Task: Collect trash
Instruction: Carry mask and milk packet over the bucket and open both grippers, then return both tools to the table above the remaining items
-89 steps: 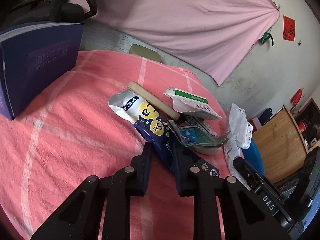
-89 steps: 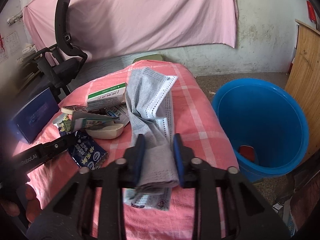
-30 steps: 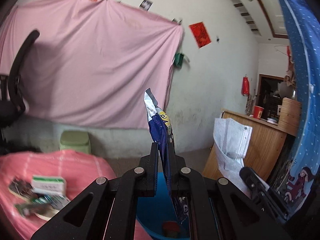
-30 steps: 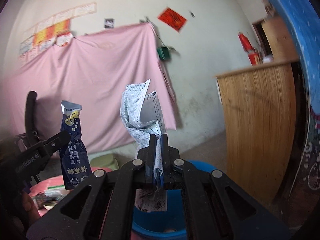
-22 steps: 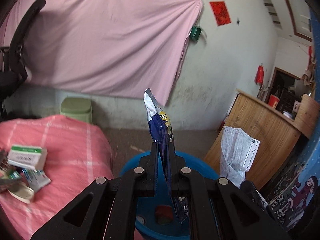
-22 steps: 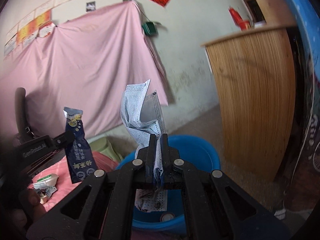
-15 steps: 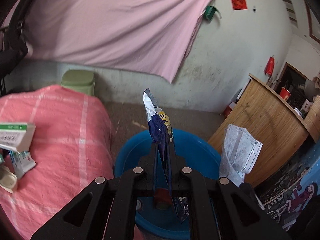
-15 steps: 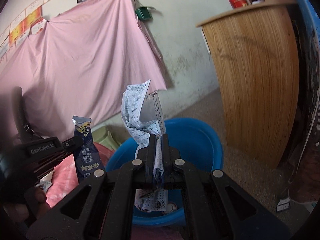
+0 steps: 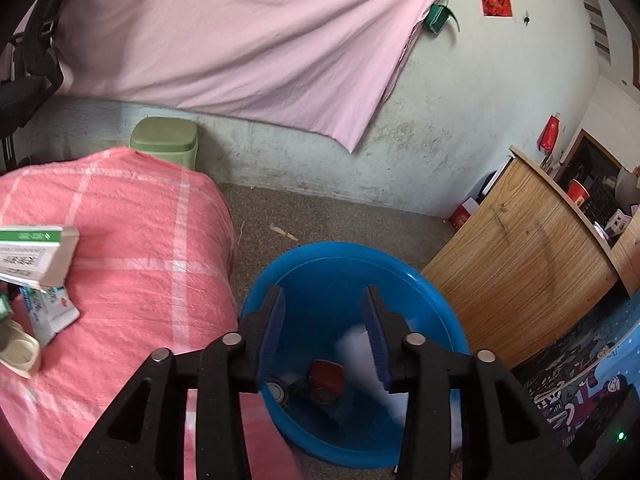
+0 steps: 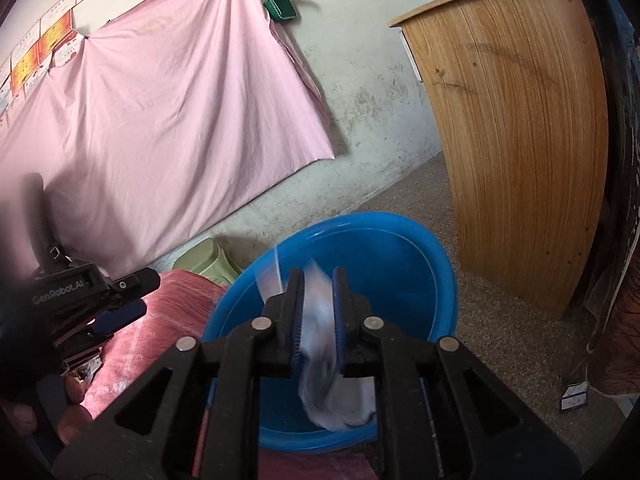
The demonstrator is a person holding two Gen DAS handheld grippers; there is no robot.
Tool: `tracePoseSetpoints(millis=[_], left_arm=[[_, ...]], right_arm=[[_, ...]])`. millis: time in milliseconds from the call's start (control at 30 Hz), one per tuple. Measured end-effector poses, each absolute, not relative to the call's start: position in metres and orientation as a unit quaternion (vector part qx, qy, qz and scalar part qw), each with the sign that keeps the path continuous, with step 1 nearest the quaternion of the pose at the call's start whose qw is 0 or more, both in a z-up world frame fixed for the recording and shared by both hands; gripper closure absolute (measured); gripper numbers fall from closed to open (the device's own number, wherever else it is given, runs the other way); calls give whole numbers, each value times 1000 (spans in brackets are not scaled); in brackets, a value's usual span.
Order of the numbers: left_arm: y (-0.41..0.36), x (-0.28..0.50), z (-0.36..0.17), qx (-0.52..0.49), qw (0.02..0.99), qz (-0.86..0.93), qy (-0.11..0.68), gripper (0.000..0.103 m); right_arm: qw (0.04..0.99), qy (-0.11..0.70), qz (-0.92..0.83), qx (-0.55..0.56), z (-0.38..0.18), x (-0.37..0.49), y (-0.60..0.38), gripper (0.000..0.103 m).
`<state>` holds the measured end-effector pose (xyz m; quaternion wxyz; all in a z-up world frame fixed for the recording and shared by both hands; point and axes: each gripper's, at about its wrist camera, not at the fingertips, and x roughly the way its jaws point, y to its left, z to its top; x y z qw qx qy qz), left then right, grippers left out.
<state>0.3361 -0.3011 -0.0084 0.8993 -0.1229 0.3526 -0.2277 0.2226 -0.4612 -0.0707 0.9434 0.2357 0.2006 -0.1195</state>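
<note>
My left gripper [image 9: 323,330] is open and empty above the blue bucket [image 9: 436,300]. The bucket holds a red lid [image 9: 326,376], a can and a white blurred face mask [image 9: 352,344]. My right gripper [image 10: 316,312] is open above the same bucket [image 10: 400,256], and the blurred face mask [image 10: 320,344] is falling between its jaws into the bucket. The left gripper also shows at the left of the right wrist view [image 10: 120,300]. More trash lies on the pink bed: a white and green box [image 9: 36,254], a wrapper [image 9: 48,312] and a beige piece [image 9: 18,352].
The pink checked bed [image 9: 132,264] is left of the bucket. A wooden counter [image 9: 516,264] stands right of it. A green stool [image 9: 166,140] sits by the wall under a pink sheet [image 9: 240,48]. A black office chair [image 9: 28,60] is at far left.
Both grippers opened over the bucket. The blue snack wrapper left my left gripper and is out of sight. The face mask slipped from my right gripper and is dropping into the bucket.
</note>
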Motion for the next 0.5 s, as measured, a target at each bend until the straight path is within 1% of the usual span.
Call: tracePoseSetpoints(millis=[100,200,300,367,400,433,467,500], left_arm=[[-292,328,-1,-119,906,-227,337,58],[-278,318,9,-115,913,-227,318,55],[-260,304,22,-100,927,-218,289,48],[-245,291,33,-84,938,-212,263,45],[-237,285,37,-78,943,-208,250,41],[-232,280,40,-73,947,-203,239,33],[-222,273,45,-69,951,-198,227,27],[-216,269,47,-69,954,-195,218,19]], right_arm=[[947,192,-121,228,-62,218,-458,65],[953,176,-124,215,-48,210,-453,58],[960,158,-122,197,-31,201,-444,49],[965,147,-120,183,-20,194,-436,41],[968,139,-119,174,-12,190,-429,39],[969,134,-118,169,-7,188,-425,34],[971,127,-117,163,-1,185,-420,28],[973,120,-116,157,6,182,-415,25]])
